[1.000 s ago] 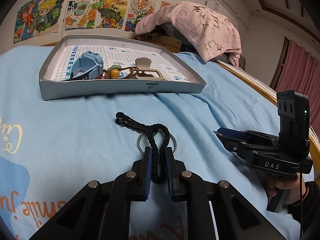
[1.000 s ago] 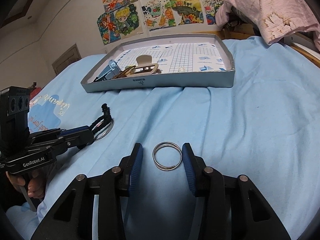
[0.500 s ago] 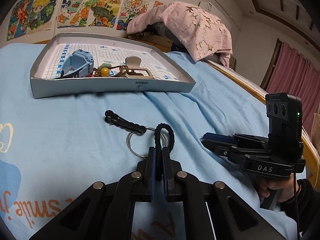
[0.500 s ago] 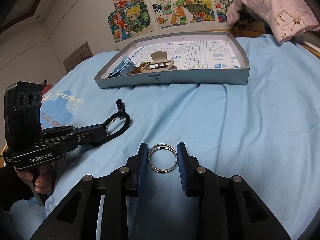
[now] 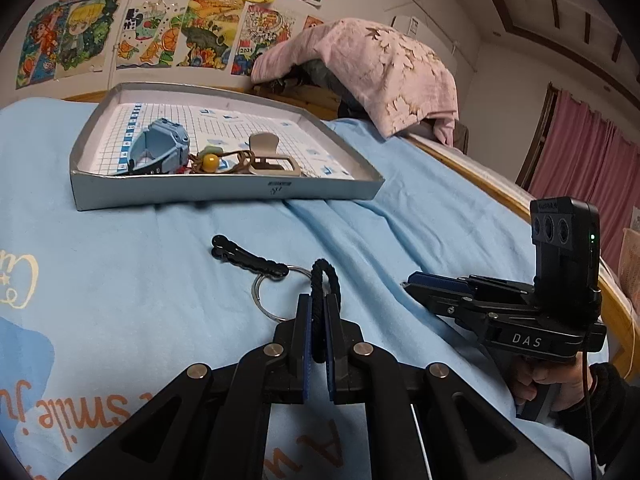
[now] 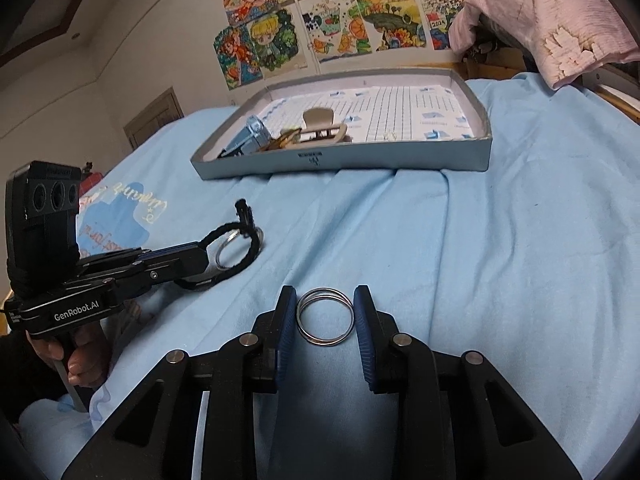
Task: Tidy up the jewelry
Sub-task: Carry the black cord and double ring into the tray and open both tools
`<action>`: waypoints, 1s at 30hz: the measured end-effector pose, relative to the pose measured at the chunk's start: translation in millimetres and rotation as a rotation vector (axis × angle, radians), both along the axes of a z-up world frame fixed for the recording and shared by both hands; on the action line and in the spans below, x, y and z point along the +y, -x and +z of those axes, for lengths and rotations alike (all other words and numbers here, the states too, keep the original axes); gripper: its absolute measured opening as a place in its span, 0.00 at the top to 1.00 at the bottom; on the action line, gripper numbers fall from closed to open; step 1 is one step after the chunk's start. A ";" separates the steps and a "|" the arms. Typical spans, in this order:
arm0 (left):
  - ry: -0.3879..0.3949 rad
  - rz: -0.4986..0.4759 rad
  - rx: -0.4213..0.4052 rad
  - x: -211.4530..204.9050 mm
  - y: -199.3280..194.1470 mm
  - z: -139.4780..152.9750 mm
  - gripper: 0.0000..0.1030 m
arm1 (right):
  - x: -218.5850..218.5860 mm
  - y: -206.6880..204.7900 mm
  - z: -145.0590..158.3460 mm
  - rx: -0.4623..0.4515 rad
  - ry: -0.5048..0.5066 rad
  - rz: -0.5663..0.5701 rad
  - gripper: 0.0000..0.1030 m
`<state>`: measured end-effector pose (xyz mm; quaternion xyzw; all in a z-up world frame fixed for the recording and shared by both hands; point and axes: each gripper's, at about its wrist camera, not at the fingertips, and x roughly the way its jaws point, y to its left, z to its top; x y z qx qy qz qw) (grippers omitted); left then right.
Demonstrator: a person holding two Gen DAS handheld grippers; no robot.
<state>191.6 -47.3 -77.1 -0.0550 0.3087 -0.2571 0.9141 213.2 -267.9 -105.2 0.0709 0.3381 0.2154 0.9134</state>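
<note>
Both grippers are angled down toward the light blue bedsheet [image 6: 500,260]. The left gripper [image 5: 318,310] has its blue pads pressed together on the black braided cord [image 5: 320,280] of a keychain, with its metal ring [image 5: 266,300] and a black clip end [image 5: 240,256] trailing out over the sheet. A hand [image 6: 86,356] grips its handle from below.

The right gripper [image 6: 325,312] sits low with a double metal split ring [image 6: 325,317] between its blue pads; they look to be touching the ring on both sides, though the fisheye makes that hard to swear by.

Farther back on the bed is a shallow grey cardboard tray [image 5: 224,192] lined with grid paper. Bunched in its near left part: a light blue wristwatch [image 5: 160,152], a brown cord with a yellow bead [image 5: 210,162], and a beige hair claw clip [image 5: 272,160].
</note>
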 end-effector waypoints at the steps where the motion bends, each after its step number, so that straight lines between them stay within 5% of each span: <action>1: 0.005 0.002 -0.002 0.7 -0.3 0.8 0.95 | -1.9 0.4 0.7 -0.005 -0.007 -0.003 0.75; 12: 0.062 0.051 0.017 13.3 -19.8 27.9 0.95 | -8.1 -11.7 28.9 -0.074 -0.064 -0.050 0.75; 22: 0.065 0.209 -0.065 26.1 -78.8 69.8 0.95 | 8.2 -60.3 65.5 -0.174 -0.012 -0.090 0.75; 30: 0.002 0.247 -0.042 20.8 -132.6 59.6 0.95 | 25.3 -116.1 71.6 -0.202 0.057 -0.169 0.75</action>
